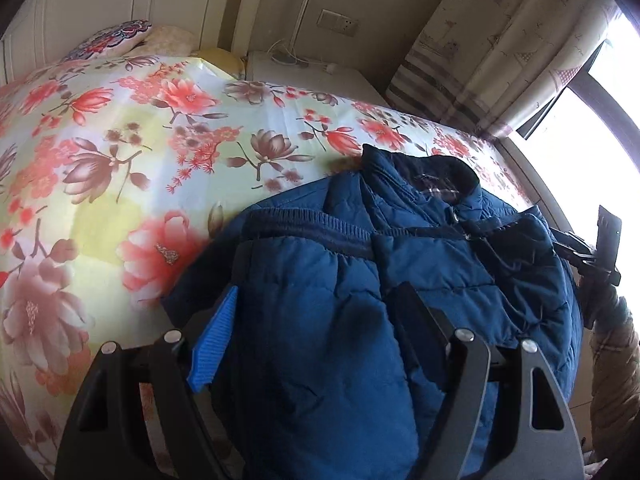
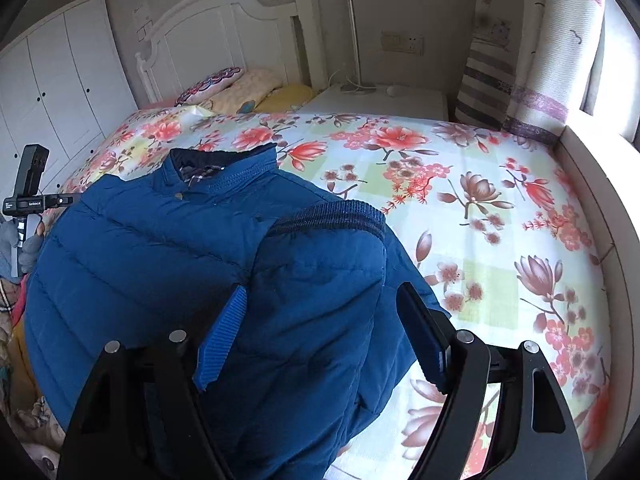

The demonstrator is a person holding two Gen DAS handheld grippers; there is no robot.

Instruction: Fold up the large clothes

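Note:
A blue padded jacket lies on a bed with a floral sheet, its dark collar toward the headboard. A sleeve with a ribbed cuff is folded across its front. My left gripper hovers open over the jacket's lower part, with the fabric between its blue-padded fingers. In the right wrist view the jacket fills the lower left, with a folded sleeve and its cuff on top. My right gripper is open over that sleeve.
Pillows lie at the white headboard. A white nightstand stands beside the bed, and a curtain and window are on the right. A white wardrobe is on the left. The other gripper shows at each view's edge.

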